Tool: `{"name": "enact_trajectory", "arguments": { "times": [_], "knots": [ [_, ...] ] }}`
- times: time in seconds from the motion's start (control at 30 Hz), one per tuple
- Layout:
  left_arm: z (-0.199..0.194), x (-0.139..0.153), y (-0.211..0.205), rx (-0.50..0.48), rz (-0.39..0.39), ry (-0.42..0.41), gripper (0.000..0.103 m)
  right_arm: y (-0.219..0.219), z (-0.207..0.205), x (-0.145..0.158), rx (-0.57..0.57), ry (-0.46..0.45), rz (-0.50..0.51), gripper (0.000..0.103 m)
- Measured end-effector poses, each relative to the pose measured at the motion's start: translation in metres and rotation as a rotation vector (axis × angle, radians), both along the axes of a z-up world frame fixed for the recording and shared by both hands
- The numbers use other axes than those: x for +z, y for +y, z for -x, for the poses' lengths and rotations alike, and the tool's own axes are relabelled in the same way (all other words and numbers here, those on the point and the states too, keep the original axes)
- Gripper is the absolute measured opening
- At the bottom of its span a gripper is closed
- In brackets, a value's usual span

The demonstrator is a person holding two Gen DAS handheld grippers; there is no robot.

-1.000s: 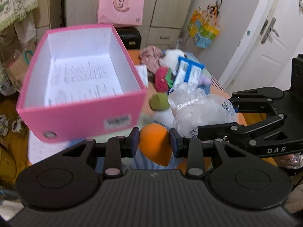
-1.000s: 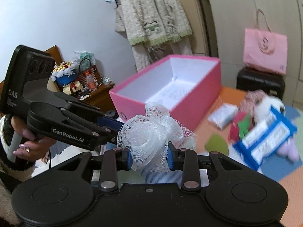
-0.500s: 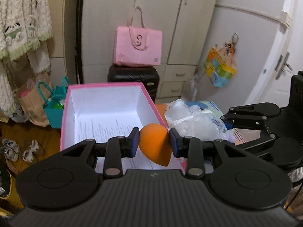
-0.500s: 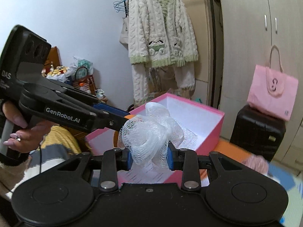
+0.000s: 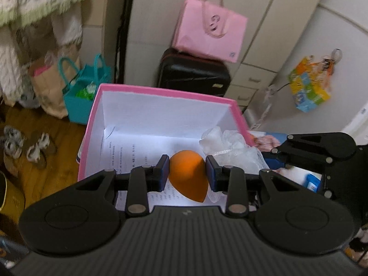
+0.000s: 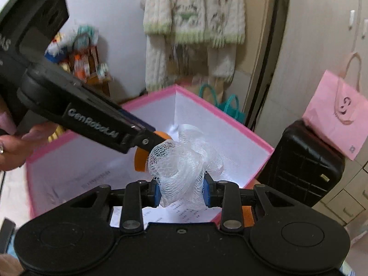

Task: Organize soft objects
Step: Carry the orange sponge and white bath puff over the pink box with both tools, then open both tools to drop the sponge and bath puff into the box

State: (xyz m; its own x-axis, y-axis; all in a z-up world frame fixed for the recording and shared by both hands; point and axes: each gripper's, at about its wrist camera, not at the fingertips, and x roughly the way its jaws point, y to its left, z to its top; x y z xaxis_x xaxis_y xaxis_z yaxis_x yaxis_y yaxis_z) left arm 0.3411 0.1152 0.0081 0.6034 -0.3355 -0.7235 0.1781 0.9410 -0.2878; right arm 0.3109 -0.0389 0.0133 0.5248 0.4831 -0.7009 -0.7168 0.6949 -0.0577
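The left gripper (image 5: 187,173) clamps an orange teardrop sponge (image 5: 188,177) above the open pink box (image 5: 165,93), whose white floor holds a printed sheet (image 5: 128,151). Just right of it, the right gripper (image 6: 180,193) pinches a white mesh bath pouf (image 6: 184,161) over the same box, the two soft objects nearly touching. Beyond the box's far wall, a pink paper bag (image 5: 209,30) sits atop a black suitcase (image 5: 193,73).

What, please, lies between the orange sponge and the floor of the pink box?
Only air, apparently: in the left wrist view the orange sponge hangs above the pink box's printed paper lining.
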Motion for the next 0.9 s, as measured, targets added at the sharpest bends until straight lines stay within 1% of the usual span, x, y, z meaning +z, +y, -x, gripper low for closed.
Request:
{"name": "enact_trajectory", "arguments": {
  "times": [0.17, 0.27, 0.37, 0.5, 0.63, 0.73, 0.77, 0.83, 0.9],
  "knots": [
    [-0.026, -0.022, 0.002, 0.030, -0.008, 0.076, 0.033, 0.018, -0.027, -0.015, 0.028, 0.043, 0.111, 0.038],
    [-0.035, -0.029, 0.001, 0.034, -0.019, 0.104, 0.033, 0.030, -0.036, -0.024, 0.049, 0.064, 0.183, 0.039],
    [-0.040, -0.034, 0.001, 0.043, -0.024, 0.121, 0.033, 0.038, -0.040, -0.028, 0.066, 0.064, 0.234, 0.040],
    [-0.044, -0.039, 0.006, 0.042, -0.015, 0.140, 0.033, 0.043, -0.041, -0.033, 0.089, 0.056, 0.262, 0.042],
    [-0.050, -0.043, 0.009, 0.039, -0.012, 0.145, 0.034, 0.046, -0.041, -0.037, 0.095, 0.033, 0.282, 0.047],
    [-0.050, -0.044, 0.008, 0.044, -0.018, 0.145, 0.039, 0.050, -0.043, -0.041, 0.096, 0.011, 0.302, 0.054],
    [-0.049, -0.043, 0.008, 0.043, -0.016, 0.142, 0.043, 0.050, -0.042, -0.042, 0.095, 0.007, 0.301, 0.057],
    [-0.044, -0.039, 0.010, 0.048, -0.014, 0.125, 0.048, 0.050, -0.038, -0.040, 0.089, -0.002, 0.296, 0.062],
    [-0.036, -0.032, 0.012, 0.035, -0.017, 0.107, 0.051, 0.049, -0.034, -0.036, 0.079, -0.004, 0.282, 0.063]
  ]
}}
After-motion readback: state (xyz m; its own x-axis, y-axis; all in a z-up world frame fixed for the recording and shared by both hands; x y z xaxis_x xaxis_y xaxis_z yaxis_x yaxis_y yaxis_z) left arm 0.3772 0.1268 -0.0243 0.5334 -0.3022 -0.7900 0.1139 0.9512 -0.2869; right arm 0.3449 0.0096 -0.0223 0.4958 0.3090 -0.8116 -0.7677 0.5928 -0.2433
